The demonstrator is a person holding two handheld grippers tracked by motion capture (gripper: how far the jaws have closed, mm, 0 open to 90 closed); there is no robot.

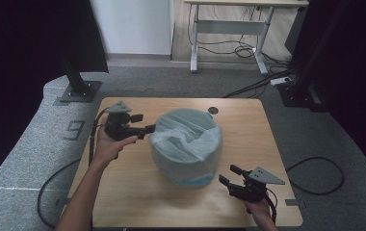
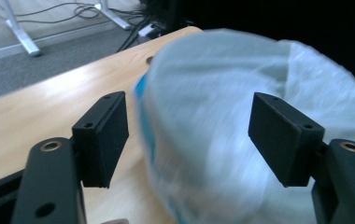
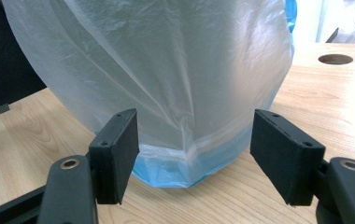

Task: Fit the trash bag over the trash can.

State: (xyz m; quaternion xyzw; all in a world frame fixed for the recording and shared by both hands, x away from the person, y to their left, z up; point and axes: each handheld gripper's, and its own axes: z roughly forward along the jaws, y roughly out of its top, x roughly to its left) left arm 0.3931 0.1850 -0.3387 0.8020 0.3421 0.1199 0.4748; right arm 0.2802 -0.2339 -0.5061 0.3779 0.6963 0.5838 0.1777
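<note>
A round light-blue plastic bin [image 1: 186,156], lined with a thin translucent white plastic bag [image 1: 183,137], is standing upright at the middle of the light wooden counter [image 1: 123,192]. The bag is being draped over the rim and down the outer wall; in the right gripper view its hem [image 3: 203,151] is hanging just above the bin's blue foot.

The left tongs [image 1: 148,129] are being held spread at the bin's upper left rim, nothing pinched; in the left gripper view the blurred bag is lying ahead, between the pads but apart from them. The right tongs [image 1: 229,175] are being held spread low by the bin's near right side, nothing pinched either.

Handling, judged: the film is looking light, limp, slippery and easily torn, so only a fold of loose film at the rim or hem should be pinched, not stretched. The bin is looking light and stiff, likely sliding if tugged.

Contents: crumpled bag film is being seen inside the bin; anything beneath cannot be told.
</note>
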